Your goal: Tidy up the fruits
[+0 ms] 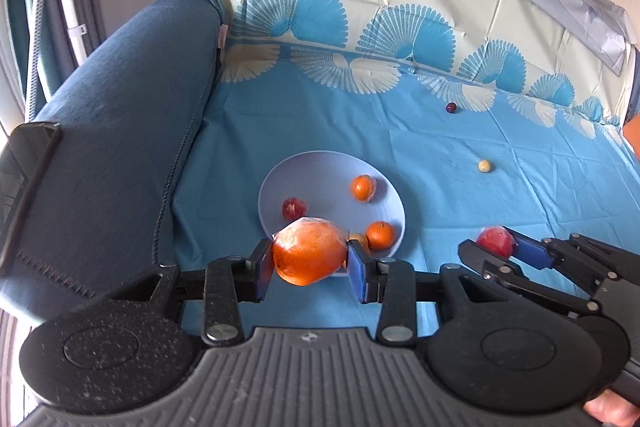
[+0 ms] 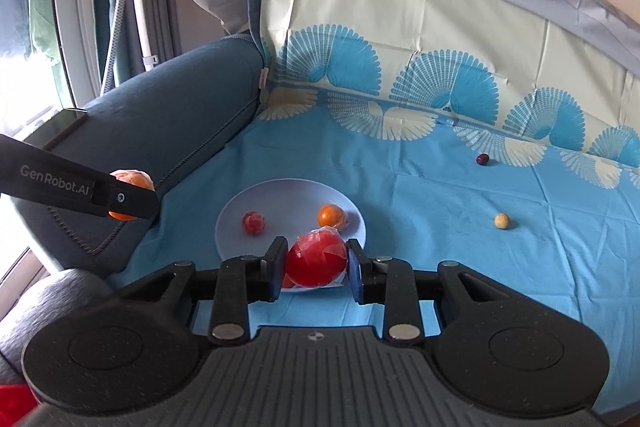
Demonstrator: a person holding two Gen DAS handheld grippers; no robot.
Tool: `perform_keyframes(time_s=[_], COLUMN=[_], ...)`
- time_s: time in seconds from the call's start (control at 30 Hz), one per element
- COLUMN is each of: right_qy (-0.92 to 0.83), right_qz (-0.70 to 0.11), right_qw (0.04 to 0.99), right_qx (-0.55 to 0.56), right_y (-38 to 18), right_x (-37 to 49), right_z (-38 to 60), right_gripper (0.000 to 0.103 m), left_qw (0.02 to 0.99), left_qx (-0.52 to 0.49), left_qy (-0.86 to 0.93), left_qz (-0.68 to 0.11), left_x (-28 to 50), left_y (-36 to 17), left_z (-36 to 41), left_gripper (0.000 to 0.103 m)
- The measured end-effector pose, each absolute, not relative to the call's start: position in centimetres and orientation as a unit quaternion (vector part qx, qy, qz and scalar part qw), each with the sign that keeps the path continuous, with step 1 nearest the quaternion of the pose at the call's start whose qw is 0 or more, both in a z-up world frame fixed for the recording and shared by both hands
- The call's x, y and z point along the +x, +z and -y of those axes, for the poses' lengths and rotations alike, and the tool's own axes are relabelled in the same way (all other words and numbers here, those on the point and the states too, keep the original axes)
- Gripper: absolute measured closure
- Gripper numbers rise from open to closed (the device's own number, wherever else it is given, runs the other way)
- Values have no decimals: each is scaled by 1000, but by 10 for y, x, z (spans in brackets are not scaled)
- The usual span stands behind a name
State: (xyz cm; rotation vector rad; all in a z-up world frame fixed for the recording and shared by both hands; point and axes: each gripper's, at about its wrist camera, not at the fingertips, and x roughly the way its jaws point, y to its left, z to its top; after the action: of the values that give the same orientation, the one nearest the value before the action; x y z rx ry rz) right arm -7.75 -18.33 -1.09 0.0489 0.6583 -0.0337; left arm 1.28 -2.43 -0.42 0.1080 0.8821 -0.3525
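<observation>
Left wrist view, left gripper (image 1: 310, 263) jaws clamped on wrapped orange (image 1: 309, 251) above near rim of plate (image 1: 320, 171), plate holding two small oranges and a red fruit, right wrist view, right gripper (image 2: 318, 268) jaws clamped on wrapped red fruit (image 2: 317, 259) over plate (image 2: 280, 195), blue cloth (image 2: 440, 227) beneath.

Seven fruits (image 1: 362, 187), one plate (image 1: 320, 171)
</observation>
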Motion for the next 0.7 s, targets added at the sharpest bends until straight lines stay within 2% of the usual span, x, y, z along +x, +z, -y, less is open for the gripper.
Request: perform_keyframes(time_s=[0.7], right_qy=[-16], right_qz=[-391], right_qw=[920], right_qx=[24], right_y=[-112], right_x=[55], right_z=[208], right_gripper=[70], left_qw=[858], left_qx=[83], left_qy=[-155], left_qz=[-482], left_x=[137], left_y=[-99], left_z=[72], left_gripper=[60])
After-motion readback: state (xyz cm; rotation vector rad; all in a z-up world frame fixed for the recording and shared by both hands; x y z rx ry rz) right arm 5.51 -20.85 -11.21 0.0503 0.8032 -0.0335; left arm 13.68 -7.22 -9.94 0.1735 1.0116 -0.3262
